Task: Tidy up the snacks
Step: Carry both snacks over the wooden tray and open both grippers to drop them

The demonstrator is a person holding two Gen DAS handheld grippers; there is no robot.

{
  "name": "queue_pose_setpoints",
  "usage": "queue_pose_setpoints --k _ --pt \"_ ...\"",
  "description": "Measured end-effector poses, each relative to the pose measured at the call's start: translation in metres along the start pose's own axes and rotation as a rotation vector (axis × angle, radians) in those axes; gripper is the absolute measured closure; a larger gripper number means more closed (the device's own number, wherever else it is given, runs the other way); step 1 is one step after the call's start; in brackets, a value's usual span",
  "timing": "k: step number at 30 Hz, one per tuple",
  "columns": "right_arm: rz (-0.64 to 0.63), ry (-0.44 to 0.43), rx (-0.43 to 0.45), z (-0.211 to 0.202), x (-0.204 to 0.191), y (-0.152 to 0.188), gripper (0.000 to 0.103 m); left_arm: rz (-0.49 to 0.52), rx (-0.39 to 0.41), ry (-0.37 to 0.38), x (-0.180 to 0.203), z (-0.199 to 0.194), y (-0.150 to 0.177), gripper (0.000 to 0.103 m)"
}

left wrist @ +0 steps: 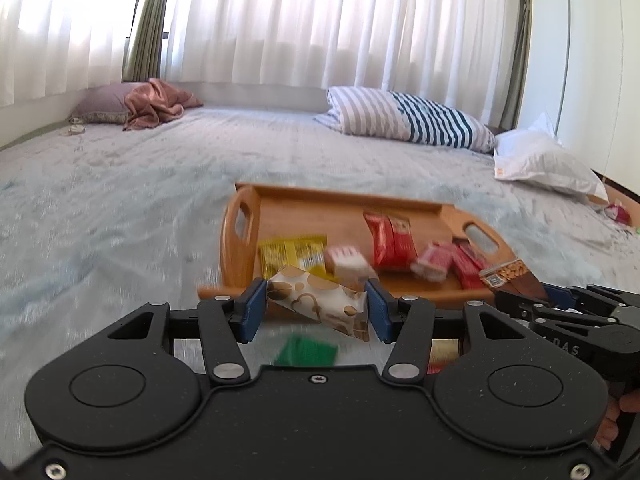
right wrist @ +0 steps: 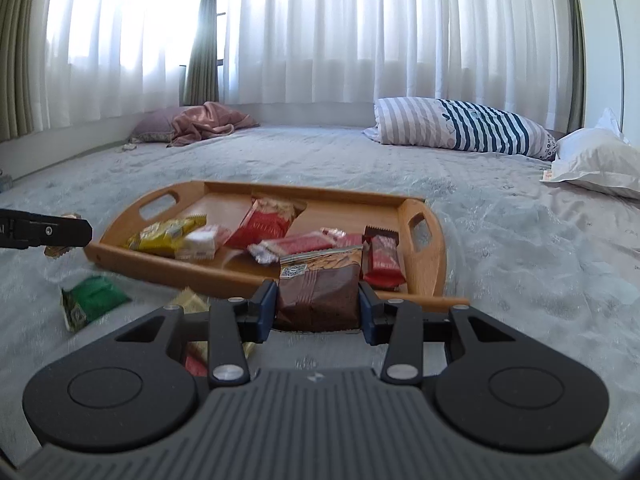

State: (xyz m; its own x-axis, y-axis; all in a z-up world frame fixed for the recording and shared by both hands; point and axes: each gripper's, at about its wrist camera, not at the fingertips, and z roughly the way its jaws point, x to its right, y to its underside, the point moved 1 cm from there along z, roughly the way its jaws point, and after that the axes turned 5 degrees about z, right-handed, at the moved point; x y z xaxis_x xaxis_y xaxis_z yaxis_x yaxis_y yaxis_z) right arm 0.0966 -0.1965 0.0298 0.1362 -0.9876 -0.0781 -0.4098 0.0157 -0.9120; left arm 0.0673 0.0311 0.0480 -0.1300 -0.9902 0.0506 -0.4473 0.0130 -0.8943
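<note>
Left gripper (left wrist: pixel 316 306) jaws clamped on white-gold packet (left wrist: pixel 320 300), right gripper (right wrist: pixel 318 304) gripping brown packet (right wrist: pixel 318 292)

A wide bed covered in a pale grey-blue textured bedspread (left wrist: pixel 160 184) fills the middle and lower frame in both views. Sheer white pleated curtains (right wrist: pixel 340 40) span the top of the frame, strongly backlit by daylight. Olive-green drape panels (left wrist: pixel 146 24) hang at upper left of the left wrist view. At the far left edge of the bed lies a mauve pillow (right wrist: pixel 156 124) with a crumpled dusty-pink blanket (right wrist: pixel 204 122) on it. At right lies a grey-and-white striped pillow with a navy-striped section (right wrist: pixel 460 126); beside it, a plain white pillow (right wrist: pixel 596 160). A white wall (left wrist: pixel 592 60) closes the right edge.
</note>
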Motion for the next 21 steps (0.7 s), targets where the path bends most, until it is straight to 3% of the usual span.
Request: queue_pose_setpoints --k 12,21 --pt "0.152 -0.016 -0.054 0.061 0.029 -0.06 0.057 -0.072 0.011 0.01 -0.024 0.061 -0.058 0.053" --pt "0.26 -0.06 -0.15 0.125 0.042 -0.072 0.057 -0.138 -0.085 0.001 -0.037 0.134 -0.085 0.053"
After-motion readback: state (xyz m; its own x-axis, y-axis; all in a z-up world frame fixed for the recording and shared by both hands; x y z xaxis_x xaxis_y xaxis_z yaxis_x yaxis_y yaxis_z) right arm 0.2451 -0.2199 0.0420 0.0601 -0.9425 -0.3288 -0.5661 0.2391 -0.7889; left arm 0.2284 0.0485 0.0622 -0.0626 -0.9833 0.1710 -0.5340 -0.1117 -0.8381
